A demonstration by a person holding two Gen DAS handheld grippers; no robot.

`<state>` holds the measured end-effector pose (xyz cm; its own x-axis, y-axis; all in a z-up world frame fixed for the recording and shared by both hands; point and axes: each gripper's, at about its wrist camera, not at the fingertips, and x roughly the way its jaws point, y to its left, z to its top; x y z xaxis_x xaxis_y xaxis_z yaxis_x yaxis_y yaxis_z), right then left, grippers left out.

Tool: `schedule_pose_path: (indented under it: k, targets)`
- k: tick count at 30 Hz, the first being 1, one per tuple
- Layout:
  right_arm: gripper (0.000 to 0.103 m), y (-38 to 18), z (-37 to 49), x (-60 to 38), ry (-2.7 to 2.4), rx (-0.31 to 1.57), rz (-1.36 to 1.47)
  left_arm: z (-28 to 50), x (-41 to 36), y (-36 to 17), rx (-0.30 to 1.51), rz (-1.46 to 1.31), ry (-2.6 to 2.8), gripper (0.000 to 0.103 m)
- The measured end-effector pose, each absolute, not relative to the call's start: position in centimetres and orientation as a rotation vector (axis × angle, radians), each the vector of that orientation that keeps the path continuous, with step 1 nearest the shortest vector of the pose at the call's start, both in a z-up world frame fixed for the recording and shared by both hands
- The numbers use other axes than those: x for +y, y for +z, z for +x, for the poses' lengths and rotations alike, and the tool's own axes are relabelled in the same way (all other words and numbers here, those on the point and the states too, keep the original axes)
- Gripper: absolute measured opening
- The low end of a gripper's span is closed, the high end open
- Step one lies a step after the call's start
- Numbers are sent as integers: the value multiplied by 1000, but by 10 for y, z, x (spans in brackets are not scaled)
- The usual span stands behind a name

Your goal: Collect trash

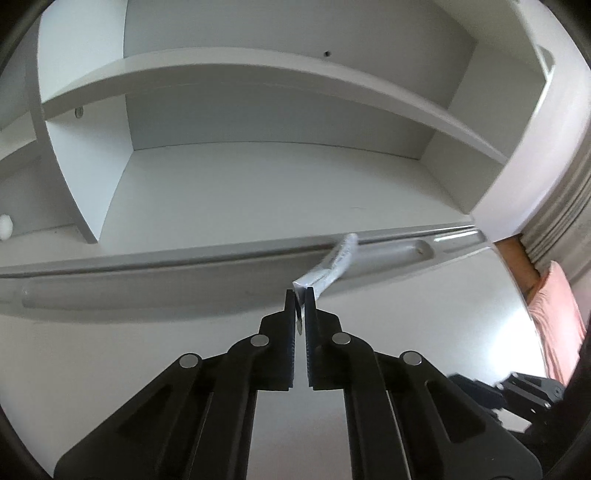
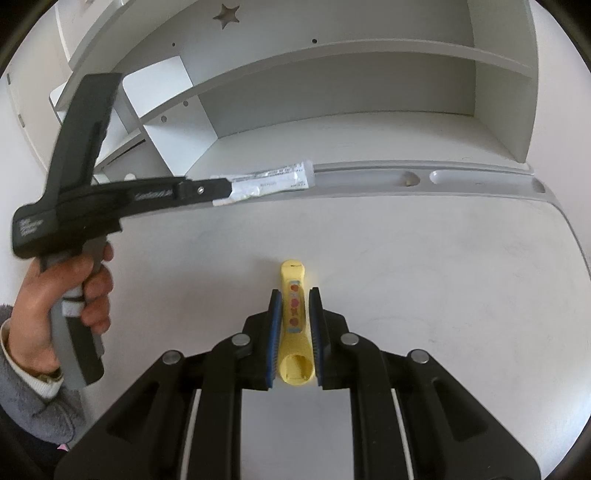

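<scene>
Above the white worktop (image 2: 406, 258), a flat, crinkled white wrapper (image 2: 273, 181) with dark print juts from the left claw (image 1: 300, 295), pinched tight. Right claw (image 2: 295, 295) is closed on a yellow tube (image 2: 293, 314) with red dots.

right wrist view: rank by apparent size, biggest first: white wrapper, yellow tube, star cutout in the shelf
1. white wrapper, pinched at one end by the left gripper
2. yellow tube, between the right gripper fingers; nearer the camera, so its true rank against the wrapper is unsure
3. star cutout, clearly smallest
</scene>
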<state>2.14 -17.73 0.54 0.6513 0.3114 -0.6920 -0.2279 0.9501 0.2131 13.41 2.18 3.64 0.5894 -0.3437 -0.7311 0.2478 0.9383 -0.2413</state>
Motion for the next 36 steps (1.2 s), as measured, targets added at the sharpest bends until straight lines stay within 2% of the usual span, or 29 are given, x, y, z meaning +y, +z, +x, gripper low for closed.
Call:
schedule_pose_path:
  k: [7, 9, 13, 17, 19, 21, 23, 25, 28, 30, 32, 34, 36]
  targets:
    - [14, 11, 10, -181, 272, 786, 100, 92, 53, 65, 821, -93, -396, 2]
    - [10, 15, 2, -183, 268, 775, 103, 81, 63, 71, 808, -89, -404, 2]
    - [10, 23, -16, -184, 247, 758, 93, 49, 77, 86, 780, -85, -420, 2]
    - [10, 30, -29, -186, 205, 752, 85, 42, 56, 93, 767, -84, -429, 2]
    - [21, 29, -32, -184, 197, 765, 70, 32, 54, 98, 760, -77, -425, 2]
    - [79, 28, -33, -178, 172, 766, 27, 29, 60, 99, 759, -70, -414, 2]
    - [77, 26, -33, -172, 161, 764, -25, 28, 78, 97, 764, -76, -399, 2]
    - [71, 24, -25, -167, 169, 780, -44, 15, 107, 102, 773, -89, -382, 2]
    - [54, 14, -2, -157, 167, 832, -87, 10, 98, 99, 784, -99, -362, 2]
    - [37, 8, 11, -153, 168, 869, -97, 6, 102, 95, 791, -104, -349, 2]
    - [31, 7, 17, -148, 166, 868, -108, 6, 110, 94, 794, -110, -341, 2]
    - [16, 8, 19, -145, 176, 876, -106, 5, 129, 96, 793, -115, -334, 2]
    - [14, 8, 20, -141, 171, 879, -119, 6, 130, 100, 791, -116, -334, 2]
